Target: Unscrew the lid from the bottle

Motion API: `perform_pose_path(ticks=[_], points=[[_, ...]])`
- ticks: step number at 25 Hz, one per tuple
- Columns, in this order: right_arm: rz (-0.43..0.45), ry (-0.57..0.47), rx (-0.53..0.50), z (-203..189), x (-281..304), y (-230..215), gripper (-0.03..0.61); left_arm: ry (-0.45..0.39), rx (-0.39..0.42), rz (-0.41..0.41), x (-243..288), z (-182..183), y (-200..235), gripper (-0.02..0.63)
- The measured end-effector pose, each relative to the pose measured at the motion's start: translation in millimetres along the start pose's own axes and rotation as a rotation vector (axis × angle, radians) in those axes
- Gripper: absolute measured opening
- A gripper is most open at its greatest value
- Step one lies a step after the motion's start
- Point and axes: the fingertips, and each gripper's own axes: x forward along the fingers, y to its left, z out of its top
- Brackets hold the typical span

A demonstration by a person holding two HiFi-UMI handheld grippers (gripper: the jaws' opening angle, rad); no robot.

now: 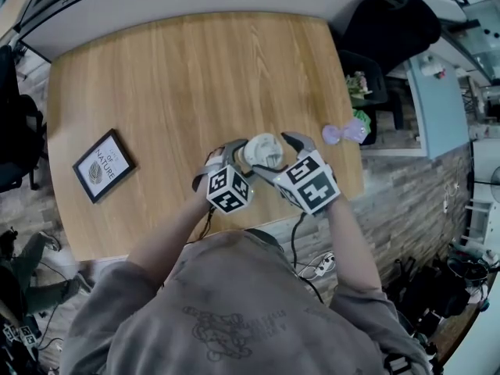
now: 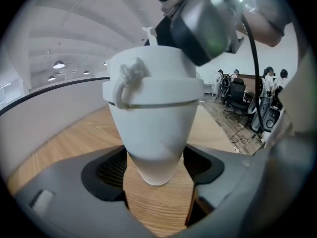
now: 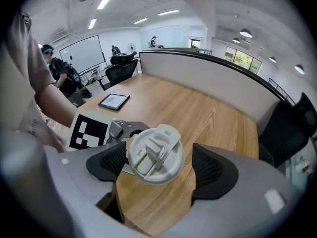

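Note:
A white bottle (image 1: 262, 148) stands near the front edge of the wooden table (image 1: 172, 76). My left gripper (image 1: 244, 159) is shut on its tapered body (image 2: 156, 133), with a pad pressed on each side. The white lid (image 3: 156, 152), with its flip cap and loop, is on the bottle's top. From above and the right, my right gripper (image 1: 278, 156) straddles that lid with its jaws open. Its left pad sits at the lid's rim, and a gap shows at the right pad (image 3: 210, 167). In the left gripper view the right gripper's body (image 2: 208, 24) hangs over the lid (image 2: 153, 83).
A black-framed picture (image 1: 104, 165) lies on the table's left side. A small purple object (image 1: 346, 133) rests at the right edge. Black office chairs (image 1: 391, 30) stand beyond the table's right corner. A low partition wall runs along the far edge.

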Motion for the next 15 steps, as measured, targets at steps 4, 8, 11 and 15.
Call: perform_pose_path(ticks=[4, 8, 11, 15], points=[[-0.022, 0.012, 0.039, -2, 11, 0, 0.411, 0.001, -0.011, 0.003, 0, -1, 0, 0.352], [0.025, 0.058, -0.056, -5, 15, 5, 0.399, -0.006, 0.0, -0.015, 0, -2, 0, 0.35], [0.092, 0.089, -0.222, -8, 14, 8, 0.397, -0.011, 0.013, -0.032, 0, -1, -1, 0.347], [0.198, 0.144, -0.541, -14, 12, 13, 0.397, -0.02, 0.034, -0.059, -2, -2, -1, 0.342]])
